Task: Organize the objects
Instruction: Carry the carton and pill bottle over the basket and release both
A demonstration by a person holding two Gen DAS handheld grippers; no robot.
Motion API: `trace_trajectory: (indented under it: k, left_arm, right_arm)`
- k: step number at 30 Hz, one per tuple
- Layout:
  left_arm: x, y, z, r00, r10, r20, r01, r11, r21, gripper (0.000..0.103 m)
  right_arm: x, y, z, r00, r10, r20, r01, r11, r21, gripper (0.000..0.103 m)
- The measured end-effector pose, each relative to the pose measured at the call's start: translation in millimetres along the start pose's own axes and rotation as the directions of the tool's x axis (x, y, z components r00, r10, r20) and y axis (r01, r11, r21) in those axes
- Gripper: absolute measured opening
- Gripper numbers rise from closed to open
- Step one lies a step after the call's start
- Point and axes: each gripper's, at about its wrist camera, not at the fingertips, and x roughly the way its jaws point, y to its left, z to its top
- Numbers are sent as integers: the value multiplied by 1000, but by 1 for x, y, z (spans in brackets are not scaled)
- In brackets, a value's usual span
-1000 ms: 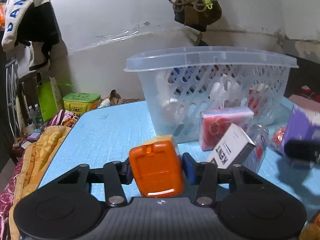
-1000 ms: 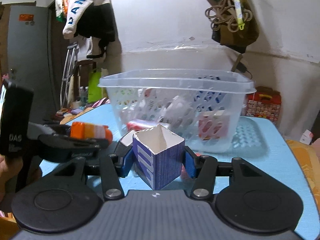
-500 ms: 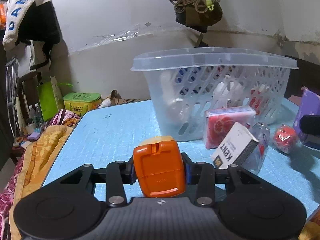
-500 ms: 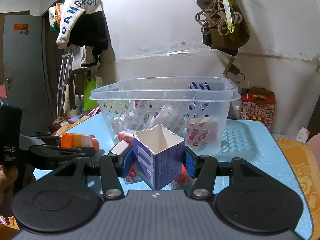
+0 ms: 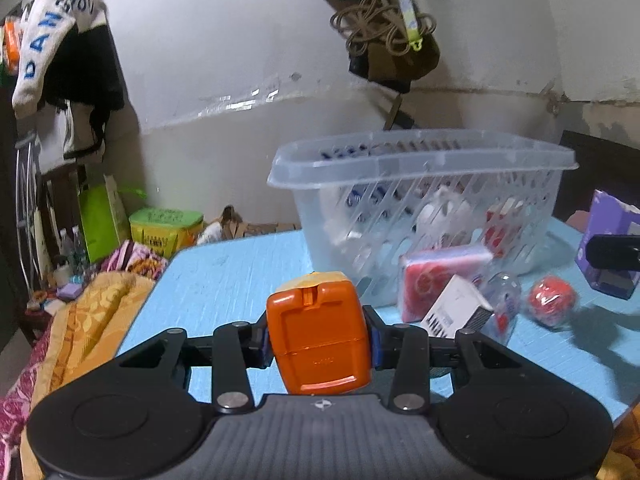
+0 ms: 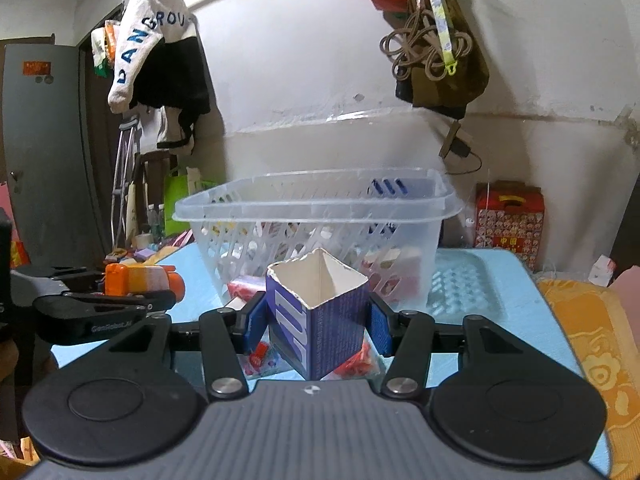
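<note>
Basket (image 5: 424, 156), clear slotted plastic with a wide rim, stands on the blue table (image 5: 240, 272) toward its far side and already holds several packets, among them blue-striped and red-and-white ones; so part of the sorting looks done. Left gripper (image 5: 318, 340) is clamped on an orange-capped bottle (image 5: 318, 336), held above the table short of the basket; right gripper (image 6: 318, 318) pinches an open-topped blue carton (image 6: 318, 312), likewise raised and not yet over the rim. Loose on the table just in front of the basket lie a pink-and-red packet (image 5: 440, 276), a white box (image 5: 456, 312), a small clear bottle (image 5: 500, 300) and a red ball (image 5: 552, 304); these, plus the two held items, appear to remain.
</note>
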Motion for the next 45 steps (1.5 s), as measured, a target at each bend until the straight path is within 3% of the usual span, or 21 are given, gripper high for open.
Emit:
trace_trajectory:
  k: [7,17,21,24,27,30,34,35,36,37,38,39,41,45]
  left_arm:
    - [-26,-1,13,997,-15,80,17,1000,-20,46]
    - [-56,10,38,979,-74,190,95,990,-106,46]
    - [-61,14,61,970,-94,223,128,981,-145,46]
    - [-46,10,92,965,-132,225,173,970,-170,46]
    - [-13,2,125,962,-178,208,221,953,-208,46]
    - [31,-8,142,969,-195,149,225,947,-231,46]
    - [71,-16,139,977,-184,103,205,946,-250,46]
    - [77,-18,137,979,-180,92,198,949,-245,46]
    - [83,-18,137,980,-179,85,195,948,-251,46]
    - [86,-17,136,980,-175,91,194,945,-262,46]
    - [87,-15,135,980,-173,102,194,944,-267,53]
    - [86,-13,136,979,-169,111,193,946,-261,72]
    - [78,-11,136,982,-142,125,169,957,-238,88]
    - [50,-3,129,977,-161,139,189,958,-215,88]
  right_arm:
    - [-14,-6,13,998,-25,64,24,1000,9,55]
    - [-27,-23,33,990,-40,138,31,997,70,55]
    - [-23,-27,57,982,-45,184,32,997,77,55]
    - [1,-27,85,981,-33,194,26,999,41,55]
    - [47,-37,108,991,-22,128,18,999,31,55]
    - [89,-46,109,998,-10,54,8,999,33,56]
    - [119,-55,100,1000,-22,19,22,999,31,58]
    - [122,-56,99,1000,-20,19,20,999,25,65]
    - [124,-55,99,1000,-22,16,22,1000,15,83]
    - [124,-54,100,999,-35,24,35,999,3,93]
    - [117,-52,101,997,-55,54,55,998,-3,103]
    - [108,-51,101,994,-65,87,65,998,-1,103]
    - [89,-48,104,992,-48,114,49,999,-2,103]
    - [46,-43,87,991,-55,124,50,998,46,103]
